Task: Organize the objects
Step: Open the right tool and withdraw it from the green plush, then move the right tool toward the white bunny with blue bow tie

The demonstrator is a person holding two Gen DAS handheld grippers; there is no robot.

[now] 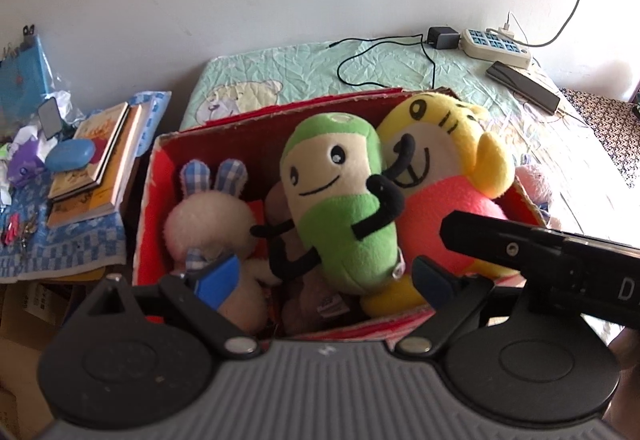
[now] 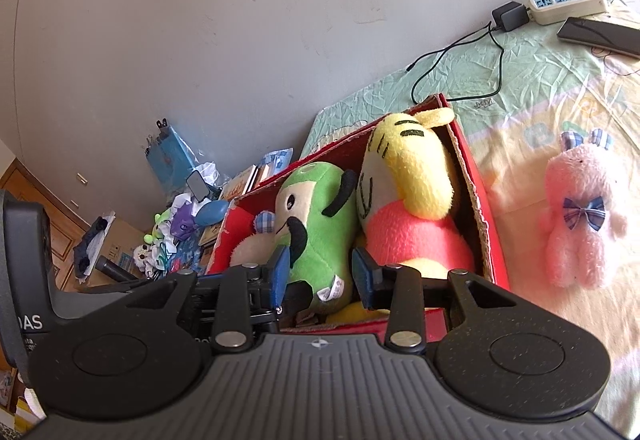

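A red cardboard box (image 1: 224, 144) stands on the bed, packed with plush toys. Inside, a green plush (image 1: 340, 200) leans beside a yellow and pink tiger plush (image 1: 436, 176), and a white bunny with checked ears (image 1: 208, 224) sits at the left. My left gripper (image 1: 325, 278) hovers above the box's near side, open wide, touching no toy. My right gripper (image 2: 323, 274) is open over the near edge of the box (image 2: 476, 176); the green plush (image 2: 320, 224) shows through the gap, and I see no grip on it. A pink bunny (image 2: 580, 216) lies on the bed right of the box.
At the back of the bed are a power strip (image 1: 496, 46), a black charger with its cable (image 1: 442, 37) and a dark phone (image 1: 524, 84). Left of the box, a side table holds stacked books (image 1: 100, 168), a blue case (image 1: 70, 155) and small clutter. The right tool's black casing (image 1: 560, 264) crosses the left wrist view.
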